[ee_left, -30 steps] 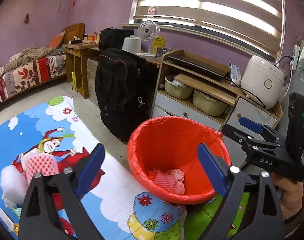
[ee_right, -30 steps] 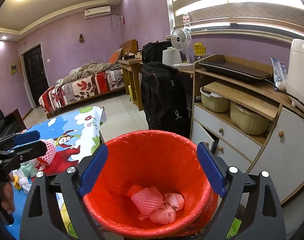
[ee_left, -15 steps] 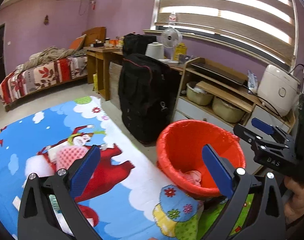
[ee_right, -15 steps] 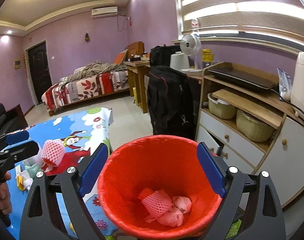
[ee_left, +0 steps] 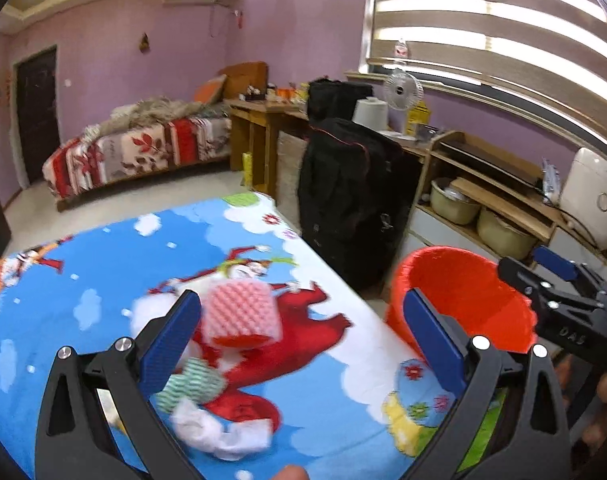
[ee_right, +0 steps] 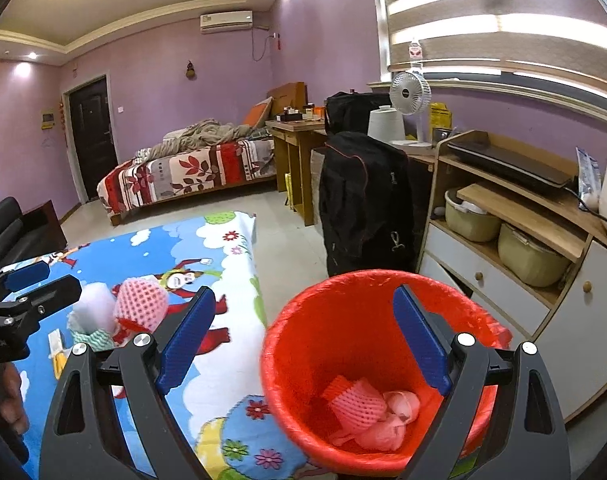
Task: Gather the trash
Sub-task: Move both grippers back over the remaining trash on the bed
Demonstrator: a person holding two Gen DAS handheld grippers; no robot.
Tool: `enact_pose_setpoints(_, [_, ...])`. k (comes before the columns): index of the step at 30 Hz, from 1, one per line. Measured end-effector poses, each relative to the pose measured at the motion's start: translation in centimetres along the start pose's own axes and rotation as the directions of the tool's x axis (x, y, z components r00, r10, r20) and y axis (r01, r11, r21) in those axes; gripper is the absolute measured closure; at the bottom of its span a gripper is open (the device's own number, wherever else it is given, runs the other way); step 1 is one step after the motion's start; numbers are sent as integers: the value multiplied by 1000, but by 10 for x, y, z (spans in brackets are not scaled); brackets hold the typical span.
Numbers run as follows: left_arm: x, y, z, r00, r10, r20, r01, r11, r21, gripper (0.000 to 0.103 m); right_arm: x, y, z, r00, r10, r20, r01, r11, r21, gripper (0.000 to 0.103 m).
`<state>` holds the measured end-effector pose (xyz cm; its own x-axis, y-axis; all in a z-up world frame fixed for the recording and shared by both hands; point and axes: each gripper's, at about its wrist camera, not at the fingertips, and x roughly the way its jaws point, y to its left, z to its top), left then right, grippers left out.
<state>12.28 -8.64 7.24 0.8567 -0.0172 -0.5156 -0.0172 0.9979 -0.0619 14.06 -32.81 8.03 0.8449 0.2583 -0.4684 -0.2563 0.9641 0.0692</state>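
A red-lined trash bin (ee_right: 367, 320) stands at the corner of the cartoon-print table (ee_left: 103, 264), with pink foam nets (ee_right: 363, 404) lying in its bottom. On the table lie a pink foam net (ee_left: 243, 314), a green-and-white crumpled wrapper (ee_left: 191, 386) and white tissue (ee_left: 219, 430). My left gripper (ee_left: 303, 344) is open over the table, its left finger just beside the pink net, nothing held. My right gripper (ee_right: 303, 344) hangs open over the bin's left rim, empty. The same bin (ee_left: 459, 292) shows at the right of the left wrist view.
A black bag (ee_right: 363, 200) stands behind the bin, beside a wooden cabinet (ee_right: 515, 220) with bowls and drawers. A bed (ee_right: 187, 168) lies at the back, a black chair (ee_right: 7, 232) to the left. A hand (ee_right: 7, 400) holds the left tool.
My left gripper has swung left, away from the bin and over the table trash. The right gripper has drifted slightly, staying above the bin. Both stay open.
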Motion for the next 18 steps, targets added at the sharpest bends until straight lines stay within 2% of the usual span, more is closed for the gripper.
enact_pose_setpoints(3, [-5, 10, -5, 1000, 25, 13, -25, 999, 20, 5, 3, 7, -1, 1000, 26, -9, -26, 1000, 11, 18])
enact_pose_setpoints(6, [-10, 16, -14, 996, 84, 26, -85, 995, 45, 5, 4, 19, -4, 1000, 27, -10, -27, 1000, -6, 18])
enact_pose_setpoints(8, [-12, 20, -18, 996, 83, 17, -84, 995, 53, 5, 4, 25, -5, 999, 33, -7, -33, 999, -12, 18])
enact_pose_setpoints(11, [-15, 30, -25, 998, 61, 5, -61, 998, 34, 5, 3, 38, -10, 998, 61, -7, -61, 998, -29, 18])
enact_pose_setpoints(18, [-24, 59, -42, 991, 134, -4, -134, 991, -5, 5, 13, 62, -25, 993, 104, -56, -107, 993, -57, 18])
